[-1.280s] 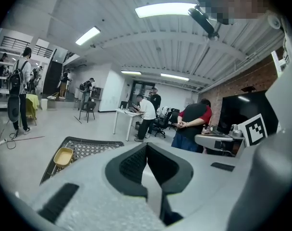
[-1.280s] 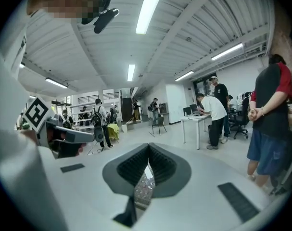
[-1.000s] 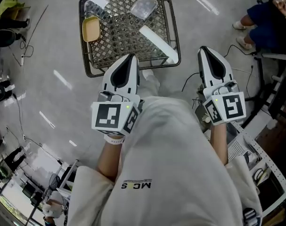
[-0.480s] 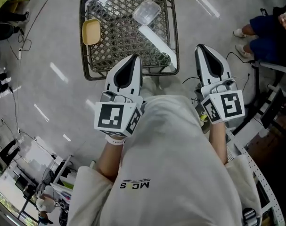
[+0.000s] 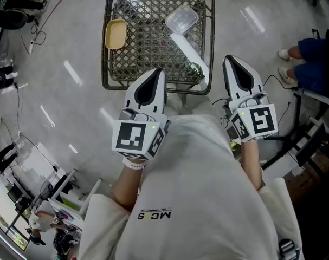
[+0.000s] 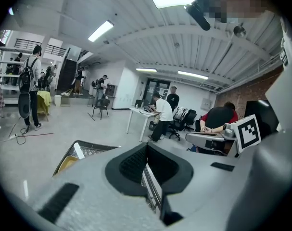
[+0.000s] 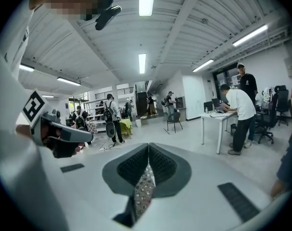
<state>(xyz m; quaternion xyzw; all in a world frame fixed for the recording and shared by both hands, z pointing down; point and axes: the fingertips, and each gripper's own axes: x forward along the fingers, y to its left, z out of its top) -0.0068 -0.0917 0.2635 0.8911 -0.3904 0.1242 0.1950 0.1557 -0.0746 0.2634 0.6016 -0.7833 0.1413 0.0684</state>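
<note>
Before the wire basket [image 5: 212,31] in the head view, both tools are held side by side in front of the person's white shirt, each forearm reaching forward with a straight wrist. The left gripper [image 5: 156,71] has its nose over the basket's near rim. The right gripper [image 5: 230,59] lies just off the basket's near right corner, well clear of the mesh. Each carries its marker cube at the wrist end, nearest the body. Inside the basket, a yellow tray [image 5: 116,34] sits against the left wall and a clear container [image 5: 181,20] lies toward the far right. A white strip [image 5: 189,51] slants from the container to the near right corner. In the left gripper view the left gripper [image 6: 146,146] is level, looking out across a large room. Its two dark pads meet at the tip with nothing pinched between them. The basket [image 6: 64,154] shows low at its left, the yellow tray [image 6: 67,163] inside it. Beyond the basket, people stand at a white desk [image 6: 136,112]. In the right gripper view the right gripper [image 7: 148,148] is likewise level, jaws pressed together and empty. Only patterned floor shows through the slit beneath the tip. The basket is out of sight here, and the other tool's marker cube [image 7: 34,107] sits at the left.
</note>
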